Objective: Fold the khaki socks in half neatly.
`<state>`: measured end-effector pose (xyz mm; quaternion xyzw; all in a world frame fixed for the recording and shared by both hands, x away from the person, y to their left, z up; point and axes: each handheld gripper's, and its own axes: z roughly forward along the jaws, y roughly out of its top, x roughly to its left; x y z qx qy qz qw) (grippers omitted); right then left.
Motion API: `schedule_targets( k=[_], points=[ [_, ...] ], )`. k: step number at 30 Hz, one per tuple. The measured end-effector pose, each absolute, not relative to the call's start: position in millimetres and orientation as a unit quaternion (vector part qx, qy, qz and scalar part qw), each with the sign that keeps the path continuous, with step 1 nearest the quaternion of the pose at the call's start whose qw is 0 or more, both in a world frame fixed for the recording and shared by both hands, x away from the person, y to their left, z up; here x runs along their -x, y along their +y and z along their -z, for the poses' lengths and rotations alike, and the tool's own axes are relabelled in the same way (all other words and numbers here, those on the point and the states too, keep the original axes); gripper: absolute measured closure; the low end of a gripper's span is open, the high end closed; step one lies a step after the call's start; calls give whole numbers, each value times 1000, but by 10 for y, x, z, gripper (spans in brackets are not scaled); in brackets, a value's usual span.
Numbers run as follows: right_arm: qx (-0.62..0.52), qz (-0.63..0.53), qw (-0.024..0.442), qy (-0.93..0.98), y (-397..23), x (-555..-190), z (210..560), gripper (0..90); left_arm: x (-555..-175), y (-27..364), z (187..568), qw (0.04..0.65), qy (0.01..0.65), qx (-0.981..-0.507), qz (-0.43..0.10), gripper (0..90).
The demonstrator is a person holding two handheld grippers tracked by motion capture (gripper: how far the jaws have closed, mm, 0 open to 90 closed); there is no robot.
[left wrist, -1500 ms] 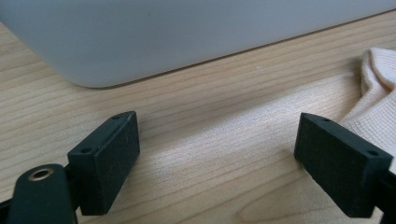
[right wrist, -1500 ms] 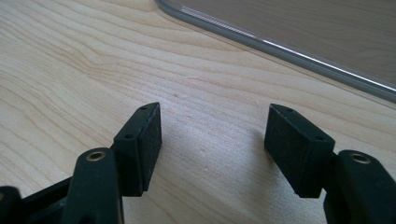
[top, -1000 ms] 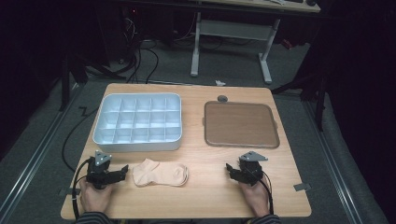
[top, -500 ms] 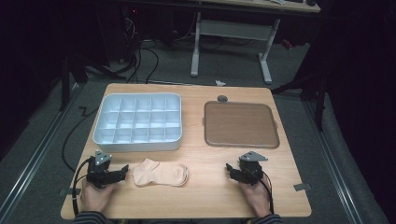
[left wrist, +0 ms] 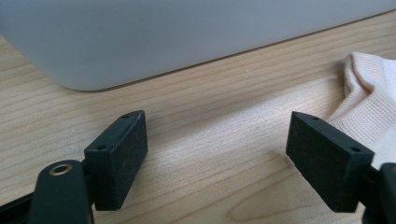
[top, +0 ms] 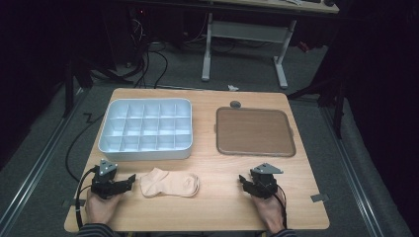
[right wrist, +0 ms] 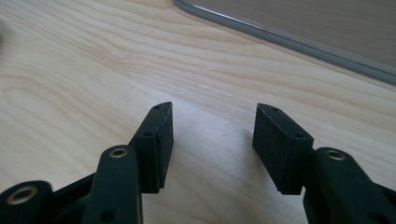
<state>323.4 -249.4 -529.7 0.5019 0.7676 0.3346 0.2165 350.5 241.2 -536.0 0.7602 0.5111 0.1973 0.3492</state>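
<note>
Two containers, white divided box (top: pixel 145 129) with bare cells, brown tray (top: pixel 255 131) bare, both grippers released, jaws just closing on nothing.

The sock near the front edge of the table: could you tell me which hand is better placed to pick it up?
Left, probably. The left gripper sits right beside the sock, jaws open; the right gripper lies farther off across bare table.
</note>
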Motion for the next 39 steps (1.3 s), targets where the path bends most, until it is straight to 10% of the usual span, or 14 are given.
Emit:
schedule_targets(
  k=[39],
  points=[
    [-383, -411, 104, 821, -1324, -3084, 5123, 532, -3281, 1908, 5292, 376, 485, -779, -127, 318]
  ],
)
